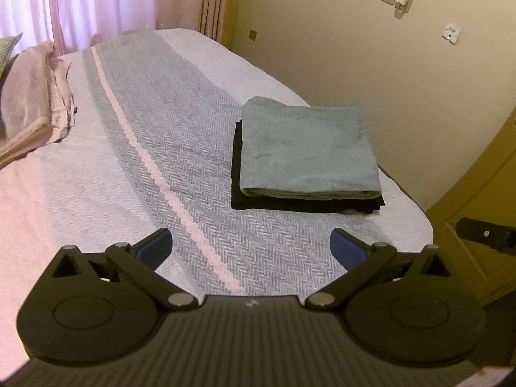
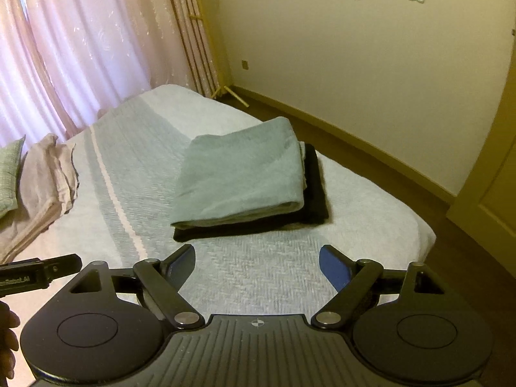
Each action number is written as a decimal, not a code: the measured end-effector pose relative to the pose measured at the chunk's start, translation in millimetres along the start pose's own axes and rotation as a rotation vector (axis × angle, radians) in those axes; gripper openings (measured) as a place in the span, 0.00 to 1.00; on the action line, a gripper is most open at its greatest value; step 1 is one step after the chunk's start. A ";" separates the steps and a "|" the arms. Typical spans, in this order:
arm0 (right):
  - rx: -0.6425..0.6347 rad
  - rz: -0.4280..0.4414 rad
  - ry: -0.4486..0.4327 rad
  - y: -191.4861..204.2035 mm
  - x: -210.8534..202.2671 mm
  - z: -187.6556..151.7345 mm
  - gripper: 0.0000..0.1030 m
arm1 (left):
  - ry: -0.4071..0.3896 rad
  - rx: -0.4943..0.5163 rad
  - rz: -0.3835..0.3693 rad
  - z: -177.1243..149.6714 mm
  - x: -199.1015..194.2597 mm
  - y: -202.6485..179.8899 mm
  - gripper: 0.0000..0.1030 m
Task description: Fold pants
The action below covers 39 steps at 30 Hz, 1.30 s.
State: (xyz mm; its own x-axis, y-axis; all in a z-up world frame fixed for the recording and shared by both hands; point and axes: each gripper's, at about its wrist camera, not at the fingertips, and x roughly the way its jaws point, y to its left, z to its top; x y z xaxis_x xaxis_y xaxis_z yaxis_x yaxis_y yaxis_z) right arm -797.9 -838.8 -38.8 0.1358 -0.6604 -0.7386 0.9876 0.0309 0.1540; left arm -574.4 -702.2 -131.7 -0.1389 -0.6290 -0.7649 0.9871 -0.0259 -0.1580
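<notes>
Pants (image 1: 306, 148) sit folded, centre-right of frame, teal pair stacked on a black one (image 2: 314, 200) on the bed (image 1: 161, 148). Left gripper (image 1: 251, 248) and right gripper (image 2: 257, 262) hover low in frame, jaws spread, holding nothing. Folding looks finished; nothing obvious left.

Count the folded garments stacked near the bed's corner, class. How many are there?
2: a teal one on top and a black one beneath it, edges showing. Thinner layers between them could be hidden. Pink fabric lies apart, unstacked.
</notes>
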 end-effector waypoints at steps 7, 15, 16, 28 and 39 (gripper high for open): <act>0.001 -0.018 -0.003 7.9 -21.2 -12.1 0.79 | 0.006 0.020 -0.009 -13.8 -26.1 -0.5 0.99; -0.041 -0.045 0.021 15.0 -20.6 -13.0 0.79 | 0.016 0.003 -0.029 -18.0 -36.1 -1.0 0.99; -0.042 -0.050 0.023 15.1 -21.1 -12.9 0.79 | 0.013 0.001 -0.031 -18.1 -37.7 -1.6 0.99; -0.055 -0.067 0.020 18.1 -27.9 -12.2 0.79 | -0.011 0.026 -0.015 -20.7 -47.5 -13.9 0.99; -0.061 -0.070 0.014 17.5 -33.5 -12.0 0.79 | -0.023 0.063 -0.004 -18.3 -51.5 -25.5 0.99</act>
State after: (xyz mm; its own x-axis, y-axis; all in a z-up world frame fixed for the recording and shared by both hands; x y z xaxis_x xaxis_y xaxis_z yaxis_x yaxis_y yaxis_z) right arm -784.3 -807.2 -19.2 0.0666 -0.6521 -0.7552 0.9976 0.0307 0.0615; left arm -593.9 -655.0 -99.8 -0.1418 -0.6468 -0.7494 0.9897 -0.0768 -0.1210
